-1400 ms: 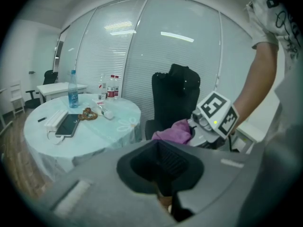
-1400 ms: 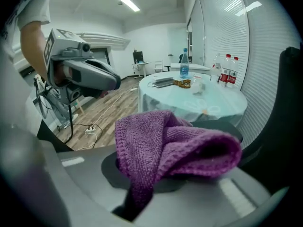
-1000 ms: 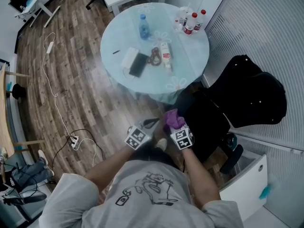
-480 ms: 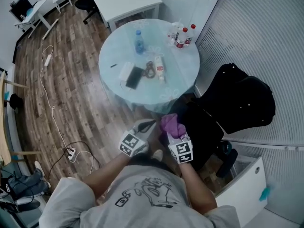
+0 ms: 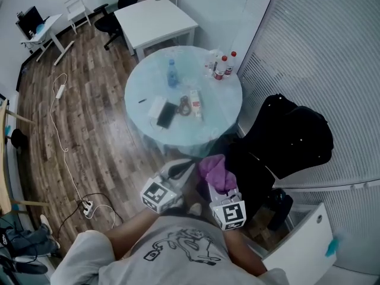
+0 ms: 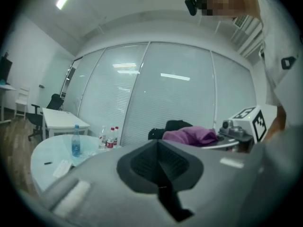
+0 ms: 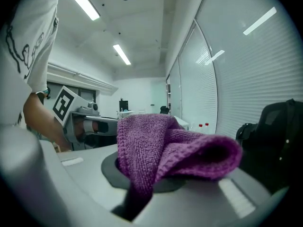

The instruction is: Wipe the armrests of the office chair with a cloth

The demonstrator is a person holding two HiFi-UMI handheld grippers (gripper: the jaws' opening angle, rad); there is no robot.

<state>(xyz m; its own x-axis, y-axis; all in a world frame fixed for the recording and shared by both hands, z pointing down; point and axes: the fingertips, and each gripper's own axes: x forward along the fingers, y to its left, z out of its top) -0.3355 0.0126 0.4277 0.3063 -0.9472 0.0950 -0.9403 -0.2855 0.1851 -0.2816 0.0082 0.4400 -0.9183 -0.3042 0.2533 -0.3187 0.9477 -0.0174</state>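
Right now right gripper pinches the purple cloth beside the office chair; left gripper jaws pressed together, empty.

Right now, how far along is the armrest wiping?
Done: the purple cloth is clamped in the right hand-held gripper. In hand: it is held in the air beside the black office chair; the left hand-held gripper is shut and empty. Left: the wiping itself; the cloth touches no part of the chair.

Cool, even light falls from long white ceiling strip lights, mirrored as streaks on the frosted glass wall. Both gripper views bulge fisheye with black corners. The near grey jaws blur, while the purple knitted cloth is crisp.
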